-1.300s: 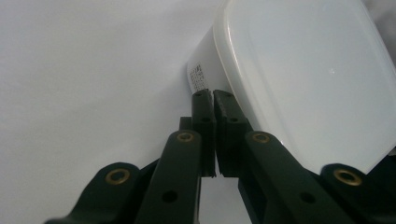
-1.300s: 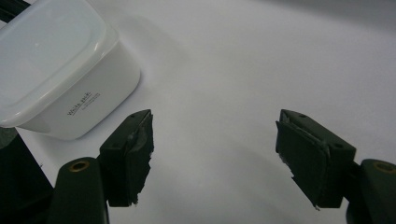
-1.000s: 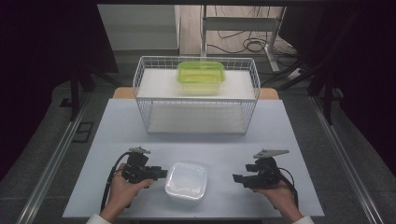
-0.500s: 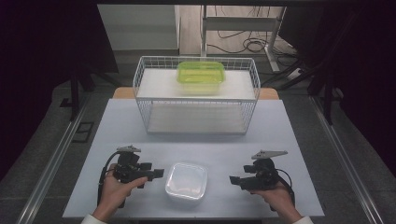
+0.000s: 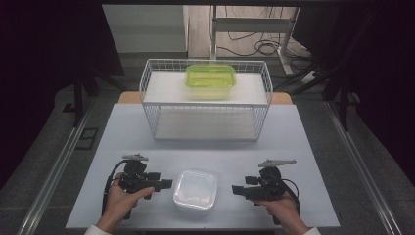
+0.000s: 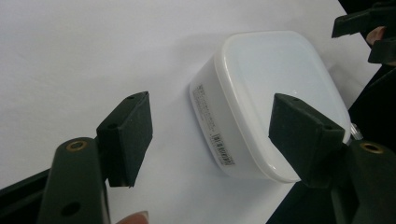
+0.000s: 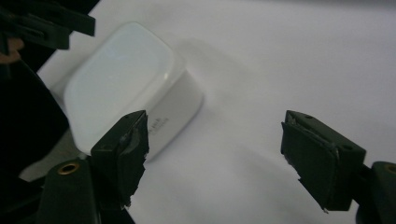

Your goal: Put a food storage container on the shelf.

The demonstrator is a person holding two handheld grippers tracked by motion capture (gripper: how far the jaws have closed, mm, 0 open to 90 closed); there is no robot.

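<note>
A white lidded box [image 5: 195,190] rests on the table near its front edge, between my two grippers. My left gripper [image 5: 166,184] lies just left of it and points at its side. The jaws have just been opening and stand wide, and their pads are clear of the box [image 6: 275,93]. My right gripper [image 5: 235,190] points at the box from the right, a short gap away. Its jaws have just closed a little and remain open with nothing between them. In the right gripper view the box [image 7: 121,79] sits ahead to the left.
A white wire basket [image 5: 205,105] stands at the back of the white table [image 5: 303,147]. A green lidded container [image 5: 210,78] sits on its upper shelf. Dark floor and metal rails flank the table on both sides.
The left gripper has drawn back slightly to the left, away from the box. The box and the right hand have stayed about where they were.
</note>
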